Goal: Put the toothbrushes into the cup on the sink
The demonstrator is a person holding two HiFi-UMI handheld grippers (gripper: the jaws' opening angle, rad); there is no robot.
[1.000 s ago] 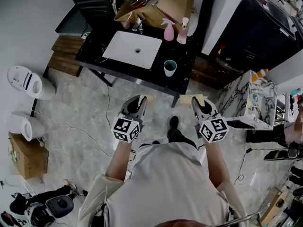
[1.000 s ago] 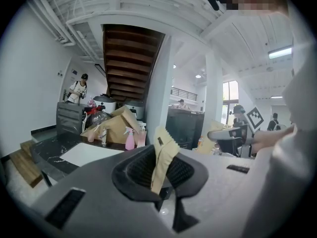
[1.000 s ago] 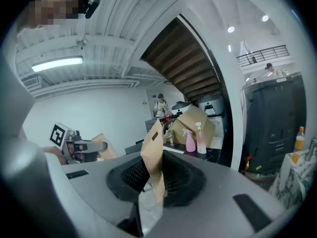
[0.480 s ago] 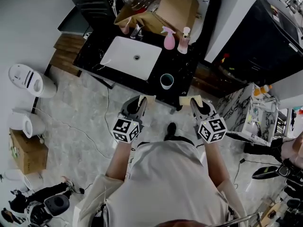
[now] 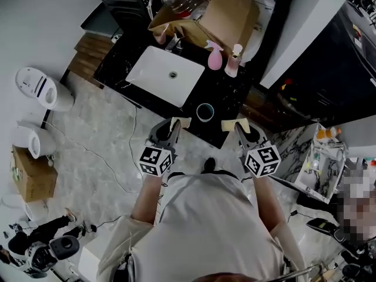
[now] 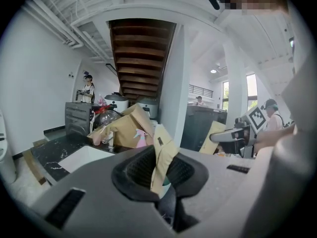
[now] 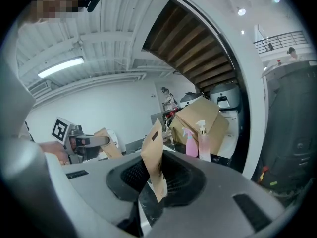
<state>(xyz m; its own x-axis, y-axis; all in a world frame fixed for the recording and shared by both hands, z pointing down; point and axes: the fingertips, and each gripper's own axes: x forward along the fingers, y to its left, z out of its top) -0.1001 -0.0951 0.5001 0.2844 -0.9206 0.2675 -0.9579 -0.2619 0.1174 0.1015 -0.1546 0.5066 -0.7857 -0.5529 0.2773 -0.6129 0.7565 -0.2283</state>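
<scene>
**Two packets up, cup dead ahead**

Both hands are loaded. The left gripper (image 6: 161,171) has its fingers narrowed onto a flat tan paper packet (image 6: 162,155) that stands upright between them, and the right gripper (image 7: 156,180) pinches a second tan paper packet (image 7: 153,155) the same way. These are the wrapped toothbrushes, I'd judge.

The target, a round teal-rimmed cup (image 5: 205,111), sits on the black marbled bench (image 5: 226,93) near its front edge, just beside the white rectangular sink basin (image 5: 165,75) and between the two grippers' lines of reach. Nothing is in it yet as far as I can see, so this reads as the carry-in.

Next comes the tricky bit: bring one packet over the rim, tip it end-down, then ease the fingers apart — one hand at a time, since the mouth looks tight for two.

Behind the basin stand a pink spray bottle (image 5: 215,59), a pale pink pump bottle (image 5: 234,62) and a big brown cardboard box (image 5: 226,13). There's grey marble-look floor (image 5: 100,140) underfoot, with a cable trailing across it.
</scene>
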